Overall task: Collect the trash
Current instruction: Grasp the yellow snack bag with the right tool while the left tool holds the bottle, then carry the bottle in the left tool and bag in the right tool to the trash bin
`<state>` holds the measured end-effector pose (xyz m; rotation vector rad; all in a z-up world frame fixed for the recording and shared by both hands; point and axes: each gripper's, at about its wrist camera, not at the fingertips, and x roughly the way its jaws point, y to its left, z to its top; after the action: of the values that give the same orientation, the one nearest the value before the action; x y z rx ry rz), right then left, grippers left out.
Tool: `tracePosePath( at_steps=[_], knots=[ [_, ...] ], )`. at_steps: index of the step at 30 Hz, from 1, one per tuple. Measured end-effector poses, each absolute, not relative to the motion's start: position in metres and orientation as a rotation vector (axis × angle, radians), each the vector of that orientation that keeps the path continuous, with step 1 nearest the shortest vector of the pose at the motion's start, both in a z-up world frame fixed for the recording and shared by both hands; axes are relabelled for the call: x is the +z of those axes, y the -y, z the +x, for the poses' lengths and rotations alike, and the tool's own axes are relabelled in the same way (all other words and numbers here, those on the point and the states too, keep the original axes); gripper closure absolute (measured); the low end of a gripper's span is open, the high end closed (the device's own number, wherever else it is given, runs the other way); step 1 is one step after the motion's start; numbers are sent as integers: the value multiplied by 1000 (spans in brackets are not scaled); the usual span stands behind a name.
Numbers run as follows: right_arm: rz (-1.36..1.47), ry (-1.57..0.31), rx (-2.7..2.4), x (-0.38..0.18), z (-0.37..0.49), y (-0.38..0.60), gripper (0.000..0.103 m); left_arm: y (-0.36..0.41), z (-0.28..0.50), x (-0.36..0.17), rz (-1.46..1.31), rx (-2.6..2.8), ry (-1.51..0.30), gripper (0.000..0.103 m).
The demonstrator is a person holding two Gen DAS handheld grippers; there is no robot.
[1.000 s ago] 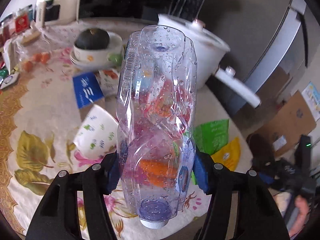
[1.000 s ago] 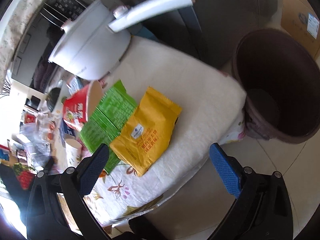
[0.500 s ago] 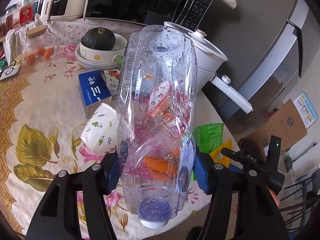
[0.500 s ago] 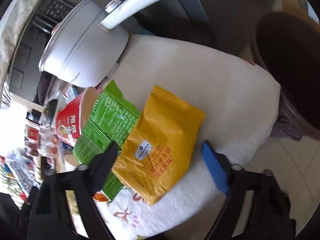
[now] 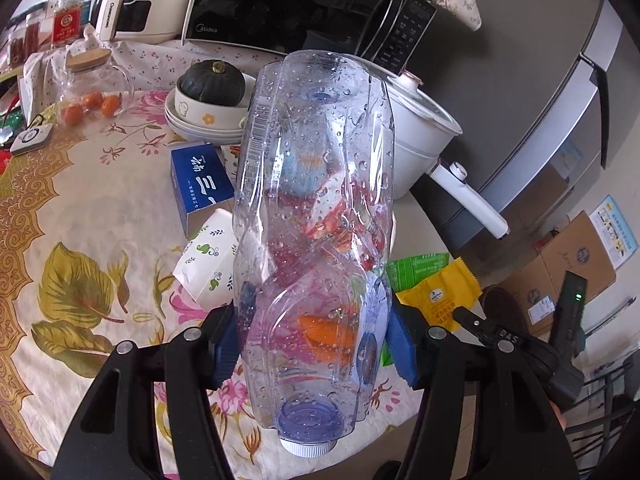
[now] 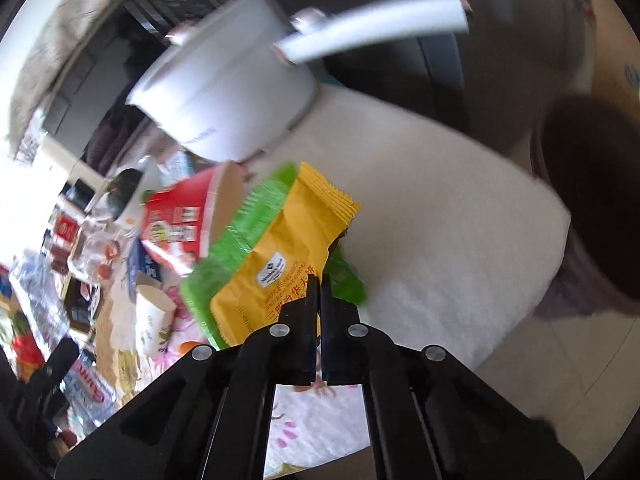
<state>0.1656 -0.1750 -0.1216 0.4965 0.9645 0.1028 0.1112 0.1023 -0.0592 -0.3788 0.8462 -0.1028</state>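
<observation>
The left gripper (image 5: 316,344) clamps a crushed clear bottle (image 5: 316,200) between its blue pads (image 5: 226,346). The bottle points away from the camera with its white cap (image 5: 307,447) nearest, and its inside is beaded with water drops; I cannot tell whether it holds anything more.

Behind it on the flowered tablecloth (image 5: 80,240), a white paper cup (image 5: 208,260) lies on its side just left of the bottle, and a blue box (image 5: 200,184) lies beyond that. Farther off, a stack of bowls (image 5: 200,120) carries a dark green squash (image 5: 211,82). To the far left a glass jar (image 5: 94,82) with a wooden lid holds small orange fruits. A white pot (image 5: 420,140) with a long handle stands far right, with a microwave (image 5: 296,8) behind.

The right gripper (image 6: 320,286) has its jaws pressed together on the near edge of a yellow packet (image 6: 288,248), which lies on a green packet (image 6: 236,240) at the table's right end. In the left view the yellow packet sits just right of the bottle. A red cup (image 6: 188,216) lies tipped on its side just left of the packets, its mouth toward them. Off the table's far right stands a dark brown bin (image 6: 592,200); its inside is dim and blurred, contents unclear.
</observation>
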Motion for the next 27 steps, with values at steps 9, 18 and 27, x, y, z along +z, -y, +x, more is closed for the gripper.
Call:
tracePosePath(
  at_steps=[9,18,27],
  knots=[
    [404,-830,167,-79,153,157,103,-112,106,-49,-403,-55,-789,43],
    [340,-689,228,-32,131,149,103,-113,100,-36,-389,-13,-720,43],
    [265,-570,210,-2,118,147,103,-100,95,-20,-355,-21,-651,42]
  ],
)
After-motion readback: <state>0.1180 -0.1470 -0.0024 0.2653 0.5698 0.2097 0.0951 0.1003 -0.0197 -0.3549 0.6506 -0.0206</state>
